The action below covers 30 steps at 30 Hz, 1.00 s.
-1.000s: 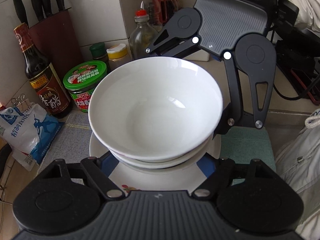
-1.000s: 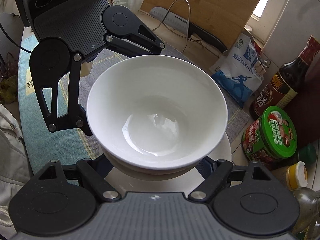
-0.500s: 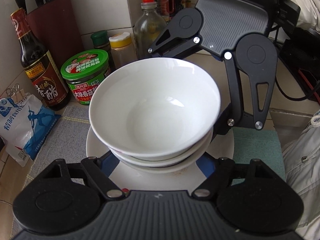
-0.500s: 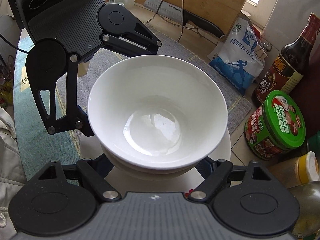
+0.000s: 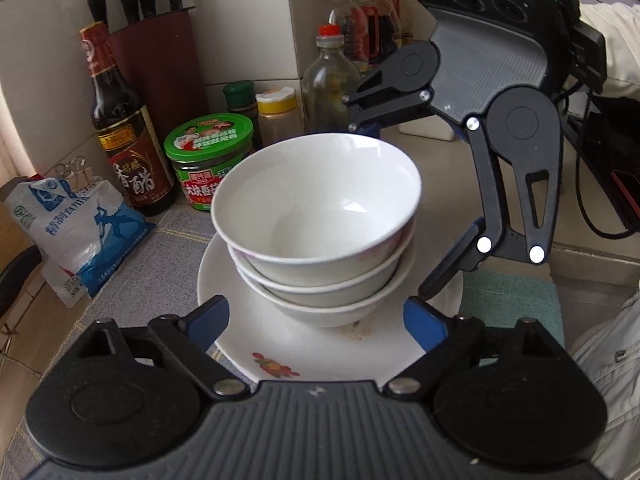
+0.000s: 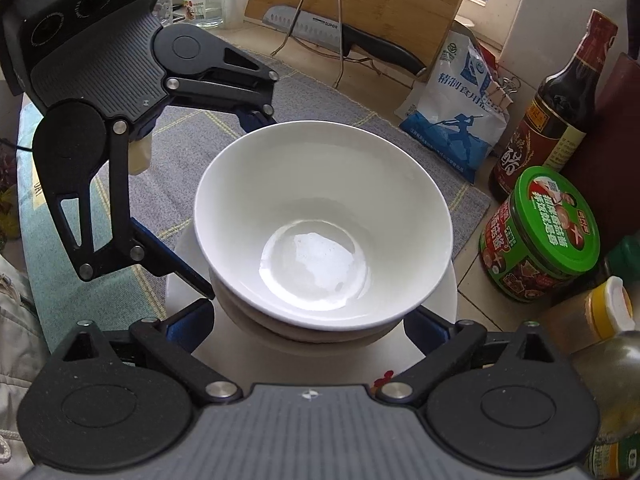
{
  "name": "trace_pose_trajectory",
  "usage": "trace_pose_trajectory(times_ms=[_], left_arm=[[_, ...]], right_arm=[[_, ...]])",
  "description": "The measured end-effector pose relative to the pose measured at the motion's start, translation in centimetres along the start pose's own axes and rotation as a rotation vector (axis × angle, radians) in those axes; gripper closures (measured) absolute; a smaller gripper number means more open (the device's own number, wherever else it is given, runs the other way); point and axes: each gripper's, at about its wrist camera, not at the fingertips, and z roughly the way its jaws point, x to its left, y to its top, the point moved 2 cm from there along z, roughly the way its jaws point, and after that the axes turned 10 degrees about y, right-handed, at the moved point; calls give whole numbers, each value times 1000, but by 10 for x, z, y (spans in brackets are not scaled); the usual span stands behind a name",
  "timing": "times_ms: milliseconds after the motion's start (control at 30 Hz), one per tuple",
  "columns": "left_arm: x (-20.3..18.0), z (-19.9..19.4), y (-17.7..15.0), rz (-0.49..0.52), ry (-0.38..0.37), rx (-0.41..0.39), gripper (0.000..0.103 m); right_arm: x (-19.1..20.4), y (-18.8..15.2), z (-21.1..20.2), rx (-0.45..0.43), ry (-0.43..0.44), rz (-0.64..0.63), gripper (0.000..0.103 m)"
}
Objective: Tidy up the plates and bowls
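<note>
Three white bowls sit nested on a white plate with a small flower print. My left gripper is open, and its jaws have just been opening. Its blue pads stand over the plate on either side of the lowest bowl, clear of it. From the opposite side my right gripper is open around the same bowls, with bare plate showing beside its pads. The right gripper shows in the left wrist view and the left gripper in the right wrist view.
A green-lidded jar, a dark vinegar bottle, a knife block and several bottles line the tiled wall. A salt bag lies on the grey mat. A cutting board and a knife lean behind. A teal cloth lies beside the plate.
The left gripper has drawn back from the bowls and its pads have spread apart. The stack now looks farther away in its view. The right wrist view has hardly changed.
</note>
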Motion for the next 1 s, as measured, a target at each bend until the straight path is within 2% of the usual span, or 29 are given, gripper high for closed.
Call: trace_pose_trajectory(times_ms=[100, 233, 300, 400, 567, 667, 767, 1000], left_arm=[[9, -28, -11, -63, 59, -74, 4], [13, -62, -19, -189, 166, -117, 2], [12, -75, -20, -224, 236, -108, 1], [13, -93, -20, -281, 315, -90, 1], [14, -121, -20, -391, 361, -55, 1], [16, -132, -20, -438, 393, -2, 1], [15, -139, -21, -461, 394, 16, 1], [12, -150, -18, -478, 410, 15, 1]], right_arm=[[20, 1, -10, -13, -75, 53, 0], [47, 9, -21, -13, -189, 189, 0], [61, 11, -26, -31, -249, 288, 0], [83, 16, -39, -101, -340, 447, 0], [110, 17, -54, -212, -502, 740, 0], [123, 17, -61, -271, -579, 845, 0], [136, 19, -70, -322, -628, 889, 0], [153, 25, -74, -331, -695, 880, 0]])
